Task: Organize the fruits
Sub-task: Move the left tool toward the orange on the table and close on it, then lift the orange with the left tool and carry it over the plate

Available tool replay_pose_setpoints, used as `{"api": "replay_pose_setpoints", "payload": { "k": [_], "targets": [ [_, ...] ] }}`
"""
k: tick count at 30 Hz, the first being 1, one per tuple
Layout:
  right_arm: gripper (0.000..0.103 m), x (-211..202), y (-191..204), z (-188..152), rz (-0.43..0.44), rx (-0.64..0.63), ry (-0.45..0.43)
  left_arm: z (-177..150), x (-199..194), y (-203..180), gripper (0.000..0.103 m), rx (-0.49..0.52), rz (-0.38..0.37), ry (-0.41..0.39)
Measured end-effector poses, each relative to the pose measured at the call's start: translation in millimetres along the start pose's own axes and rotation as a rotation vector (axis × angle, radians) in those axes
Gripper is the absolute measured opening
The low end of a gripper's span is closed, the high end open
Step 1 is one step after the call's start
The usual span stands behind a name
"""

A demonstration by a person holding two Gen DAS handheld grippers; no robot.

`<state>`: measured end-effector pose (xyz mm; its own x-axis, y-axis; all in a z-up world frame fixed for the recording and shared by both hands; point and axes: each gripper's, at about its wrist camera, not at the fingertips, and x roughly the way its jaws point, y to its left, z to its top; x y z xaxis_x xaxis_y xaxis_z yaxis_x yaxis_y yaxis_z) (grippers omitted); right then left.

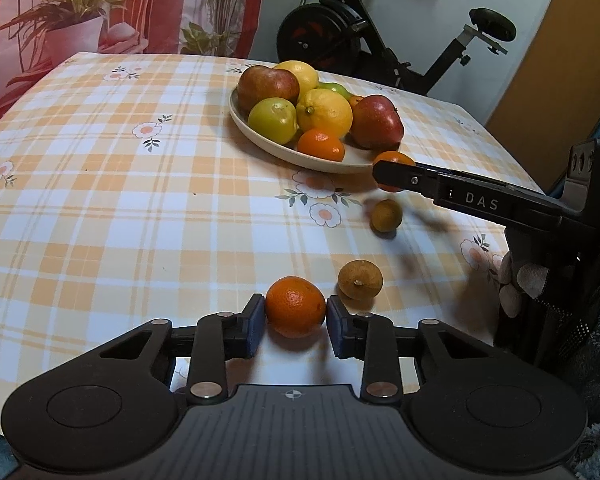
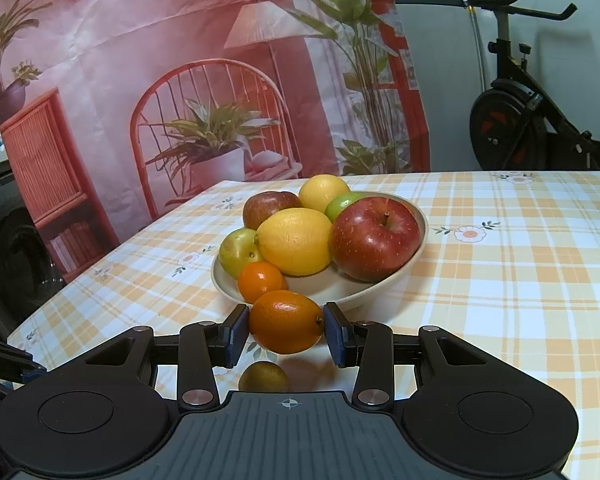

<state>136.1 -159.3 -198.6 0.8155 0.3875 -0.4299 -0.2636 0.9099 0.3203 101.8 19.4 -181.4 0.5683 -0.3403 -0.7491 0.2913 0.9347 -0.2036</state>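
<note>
Two oranges are pinched, one in each claw. One orange (image 1: 295,306) on the checked table (image 1: 100,200) is squeezed by the left gripper (image 1: 296,318). Another orange (image 2: 286,321) is held by the right gripper (image 2: 285,330), just beside the fruit bowl (image 2: 380,286).

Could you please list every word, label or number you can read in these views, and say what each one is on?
"DAS": pale letters on the side of the right gripper, seen in the left wrist view.
A small mark sits just before those letters, too small to read.
Nothing legible on the fruit, plate or tablecloth.
</note>
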Motion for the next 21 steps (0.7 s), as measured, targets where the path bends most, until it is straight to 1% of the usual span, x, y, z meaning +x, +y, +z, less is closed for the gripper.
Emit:
{"api": "replay_pose_setpoints", "payload": {
  "k": [5, 10, 21],
  "targets": [
    [0.037, -1.0, 0.5, 0.8, 0.001, 0.0, -0.006, 0.6, 0.4, 0.2, 0.035, -0.001, 0.006, -0.007],
    [0.037, -3.7, 1.1, 0.5, 0.001, -0.003, -0.022, 2.7, -3.4, 3.0, 0.035, -0.023, 0.011, -0.036],
    [0.037, -4.6, -1.2, 2.6, -0.008, -0.004, -0.049, 12.6, -2.8, 9.6, 0.035, -0.062, -0.002, -0.077]
  ]
}}
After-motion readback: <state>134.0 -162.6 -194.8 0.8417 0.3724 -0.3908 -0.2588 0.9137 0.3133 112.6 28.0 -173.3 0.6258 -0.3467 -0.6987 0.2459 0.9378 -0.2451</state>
